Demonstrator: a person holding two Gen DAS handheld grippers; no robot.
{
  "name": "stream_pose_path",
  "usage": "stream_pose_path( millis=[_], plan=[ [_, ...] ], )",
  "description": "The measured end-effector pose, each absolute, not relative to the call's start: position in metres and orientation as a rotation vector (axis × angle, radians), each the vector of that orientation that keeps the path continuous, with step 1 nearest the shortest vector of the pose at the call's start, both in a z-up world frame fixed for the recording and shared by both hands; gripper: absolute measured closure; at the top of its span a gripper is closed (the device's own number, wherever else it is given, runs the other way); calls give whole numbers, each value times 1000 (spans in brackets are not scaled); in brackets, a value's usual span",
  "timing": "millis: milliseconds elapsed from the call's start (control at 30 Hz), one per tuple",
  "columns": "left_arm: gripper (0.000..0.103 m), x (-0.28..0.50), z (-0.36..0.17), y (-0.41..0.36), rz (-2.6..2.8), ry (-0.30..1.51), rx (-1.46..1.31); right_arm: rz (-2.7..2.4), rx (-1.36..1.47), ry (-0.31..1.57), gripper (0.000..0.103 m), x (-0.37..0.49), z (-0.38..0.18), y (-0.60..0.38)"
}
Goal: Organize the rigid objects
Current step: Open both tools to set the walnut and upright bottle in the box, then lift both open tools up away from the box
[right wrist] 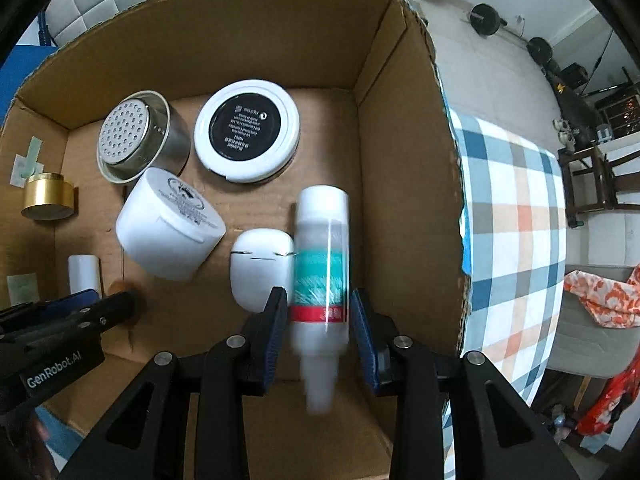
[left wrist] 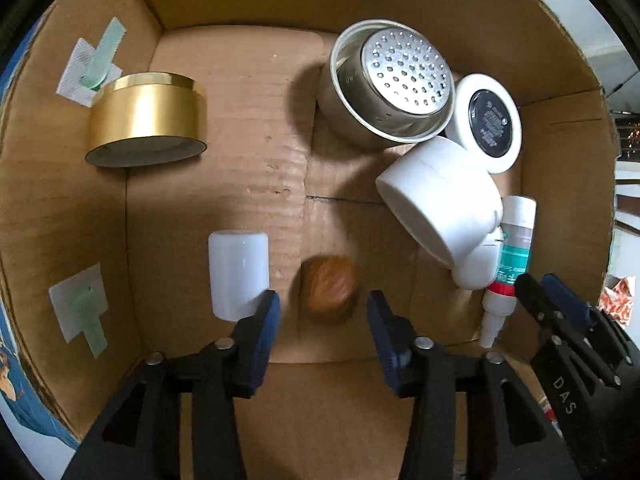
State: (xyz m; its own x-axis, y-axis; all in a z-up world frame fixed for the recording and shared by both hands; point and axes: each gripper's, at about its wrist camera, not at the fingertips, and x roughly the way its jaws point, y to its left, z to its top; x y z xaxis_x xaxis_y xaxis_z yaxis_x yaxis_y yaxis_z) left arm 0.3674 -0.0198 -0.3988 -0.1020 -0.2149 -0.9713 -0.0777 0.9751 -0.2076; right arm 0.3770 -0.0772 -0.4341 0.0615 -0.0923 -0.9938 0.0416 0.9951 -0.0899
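Both grippers reach into a cardboard box (left wrist: pixel 240 0). My left gripper (left wrist: pixel 324 308) is open; a blurred brown block (left wrist: pixel 329 294) sits between its fingers, apart from both pads. A small white cylinder (left wrist: pixel 238 274) stands by the left finger. My right gripper (right wrist: pixel 320 316) is open around a blurred white tube with a teal and red label (right wrist: pixel 322 276), with gaps on both sides. The tube also shows in the left wrist view (left wrist: pixel 510 256), next to the right gripper (left wrist: pixel 548 292).
In the box lie a gold round tin (left wrist: pixel 146 120), a perforated steel cup (left wrist: pixel 388 84), a round white compact (right wrist: pixel 247 130), a white jar (right wrist: pixel 168 226) and a white earbud case (right wrist: pixel 260 268). A checked tablecloth (right wrist: pixel 516 220) lies right of the box.
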Motion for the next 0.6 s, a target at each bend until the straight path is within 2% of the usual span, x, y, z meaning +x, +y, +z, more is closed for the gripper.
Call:
stream_pose_path(
  millis=[100, 133, 167, 300, 367, 433, 500, 600],
  plan=[
    [57, 363, -392, -18, -106, 1671, -204, -103, -28, 1512, 60, 375, -432, -83],
    [55, 361, -389, -18, -110, 1666, -195, -100, -20, 1511, 54, 375, -431, -84],
    [48, 360, -386, -19, -108, 1661, -186, -99, -8, 1507, 48, 374, -428, -86],
    [35, 353, -368, -20, -100, 1599, -135, -81, 28, 1492, 38, 365, -415, -86],
    [19, 352, -356, -23, -87, 1551, -103, -77, 20, 1479, 34, 359, -409, -83],
    [16, 346, -343, -20, -70, 1489, -86, -76, 6, 1460, 31, 353, -402, -81],
    [15, 339, -331, -17, -60, 1446, -84, -67, 0, 1448, 24, 347, -395, -79],
    [8, 334, -314, -14, -40, 1389, -67, -57, 12, 1429, 14, 341, -386, -79]
  ],
)
